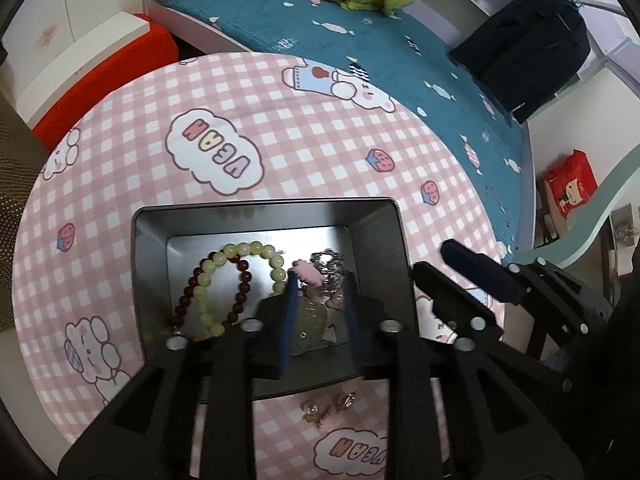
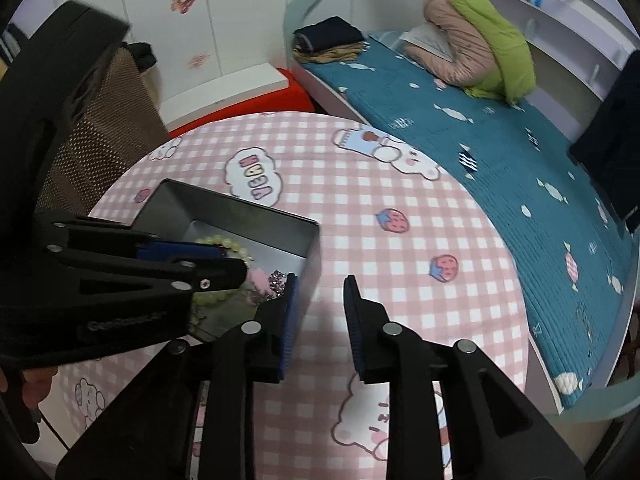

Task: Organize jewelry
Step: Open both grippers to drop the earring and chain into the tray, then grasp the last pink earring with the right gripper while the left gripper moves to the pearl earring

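Observation:
An open grey metal tin (image 1: 264,205) stands on the round table's pink checked cloth. Inside lie a pale yellow bead bracelet (image 1: 240,250), a dark red bead bracelet (image 1: 245,280), a pale greenish piece (image 1: 310,320) and a pink charm with a silvery chain (image 1: 320,278). My left gripper (image 1: 322,292) hangs over the tin, open, and the pink charm lies just past its fingertips, not pinched. My right gripper (image 2: 322,280) is open with nothing in it, just right of the tin wall (image 2: 312,264). Small earrings (image 1: 328,408) lie on the cloth in front of the tin.
A bed with a teal cover (image 2: 480,152) borders the table's far and right side, with folded clothes and a green and pink quilt on it. A red stool (image 1: 120,64) and a brown mesh chair (image 2: 100,120) stand to the left. A dark jacket (image 1: 528,48) hangs at the right.

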Demonstrator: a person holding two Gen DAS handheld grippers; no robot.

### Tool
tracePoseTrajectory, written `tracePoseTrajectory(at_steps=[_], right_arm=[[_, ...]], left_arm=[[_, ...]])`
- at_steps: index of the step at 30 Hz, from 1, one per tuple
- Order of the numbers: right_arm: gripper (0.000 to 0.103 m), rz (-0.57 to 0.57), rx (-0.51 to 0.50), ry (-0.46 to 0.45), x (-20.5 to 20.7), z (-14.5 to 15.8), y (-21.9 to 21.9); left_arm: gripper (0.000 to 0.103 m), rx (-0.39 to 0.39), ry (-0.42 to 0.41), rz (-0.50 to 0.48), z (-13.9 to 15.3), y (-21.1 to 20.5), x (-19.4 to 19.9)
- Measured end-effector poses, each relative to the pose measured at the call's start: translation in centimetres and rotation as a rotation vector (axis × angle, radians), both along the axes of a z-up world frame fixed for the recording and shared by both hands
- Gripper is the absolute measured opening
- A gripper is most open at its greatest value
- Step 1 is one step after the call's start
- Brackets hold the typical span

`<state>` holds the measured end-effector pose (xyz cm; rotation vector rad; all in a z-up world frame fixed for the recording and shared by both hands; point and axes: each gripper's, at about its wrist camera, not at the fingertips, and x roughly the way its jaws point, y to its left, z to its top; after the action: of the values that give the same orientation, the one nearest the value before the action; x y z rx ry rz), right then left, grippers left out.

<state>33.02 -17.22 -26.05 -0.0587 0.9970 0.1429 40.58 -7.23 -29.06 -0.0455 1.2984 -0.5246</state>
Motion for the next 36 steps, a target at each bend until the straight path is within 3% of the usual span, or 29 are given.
tracePoseTrajectory(at_steps=[10,23,29,34,36], right_arm=[[0.033,-0.034,-0.003,-0.021,-0.8,0.8,-0.8],[0.037,-0.050,-0.009,-0.073,-3.7,2.1,-1.0],[0.037,0.004,0.017,-0.039,-5.6,0.7,-0.4],[0.037,0.096,0.019,0.017,-6.7,-1.2,1.1],[0.037,0.116,0.021,0.041,-7.0,-2.0,1.8]], left_arm=[[0.038,0.002,-0.026,0.008,1.1,0.5,-1.0],[0.058,0.027,-0.102,0.024,4.2,2.3,-5.4],[0.071,0.054,-0.128,0.036,5.0,3.6,-7.9],[0.072,0.083,-0.095,0.077,4.0,5.0,-8.8],[0.078,0.088,-0.080,0.099,3.5,5.6,-9.2]])
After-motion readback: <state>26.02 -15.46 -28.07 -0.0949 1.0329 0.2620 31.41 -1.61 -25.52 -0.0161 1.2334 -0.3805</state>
